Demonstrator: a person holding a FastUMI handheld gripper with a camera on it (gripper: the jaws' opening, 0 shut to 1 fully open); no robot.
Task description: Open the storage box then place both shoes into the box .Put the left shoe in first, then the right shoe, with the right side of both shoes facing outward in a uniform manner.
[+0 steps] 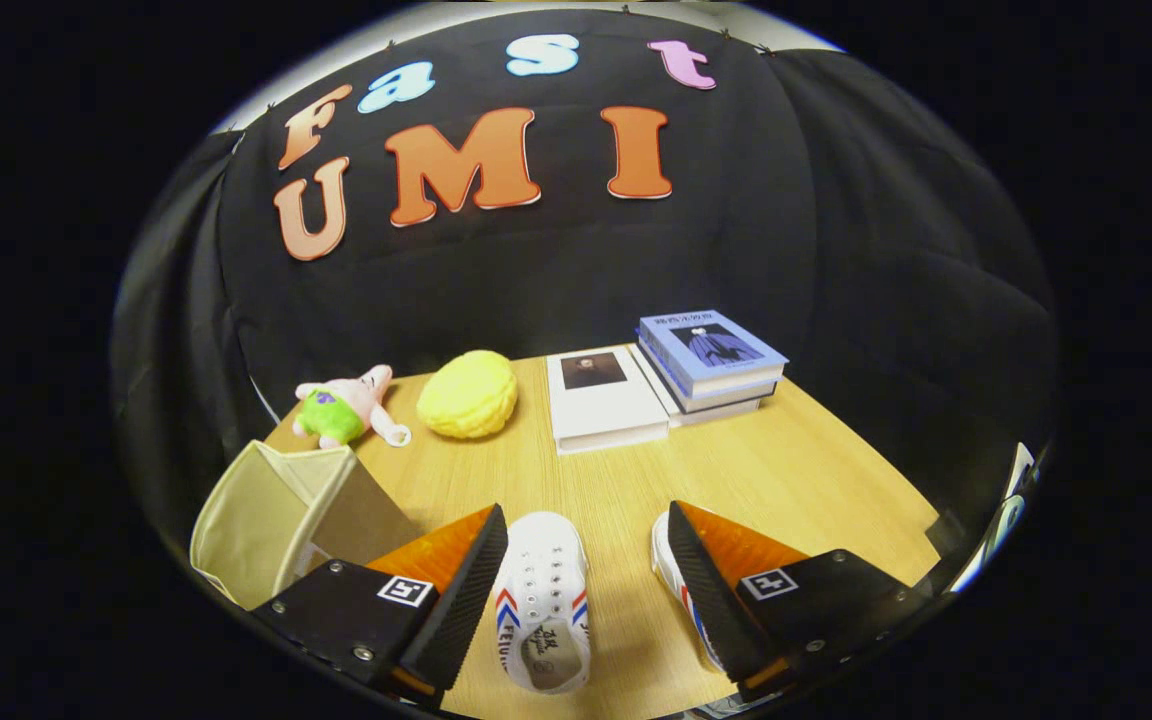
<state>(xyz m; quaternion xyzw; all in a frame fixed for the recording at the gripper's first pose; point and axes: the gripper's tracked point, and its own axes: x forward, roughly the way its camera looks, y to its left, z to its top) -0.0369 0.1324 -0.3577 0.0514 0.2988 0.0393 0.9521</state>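
- Gripper view puts two white shoes on your wooden table (786, 470); the left-hand shoe (542, 600) lies between your fingers, nearer the left one, and neither finger presses on it.
- That shoe's long axis runs away from you, toe toward the books and its open heel end nearest you; red and blue chevron stripes mark both sides, and the printing on its insole and side is too small to make out.
- The second shoe (681, 590) lies just beside and partly under your right finger (701, 590), so you see little more than its toe and a striped edge; you cannot tell its full heading.
- Your gripper (586, 590) is spread wide and grasps nothing, with the left finger (456, 600) just left of the first shoe.
- One beige fabric storage box (266, 515) stands just beyond the left finger, tipped so its open mouth faces left; its lid state cannot be told.
- Each finger mount carries one square black-and-white marker, two in all.
- Farther back lie one yellow ribbed plush (467, 393) and one pink star-shaped plush toy (348, 405) in green shorts, near each other.
- Right of them sit one white book (604, 400) and a stack of books (711, 365) topped by a blue one, touching side by side; cover text is unreadable.
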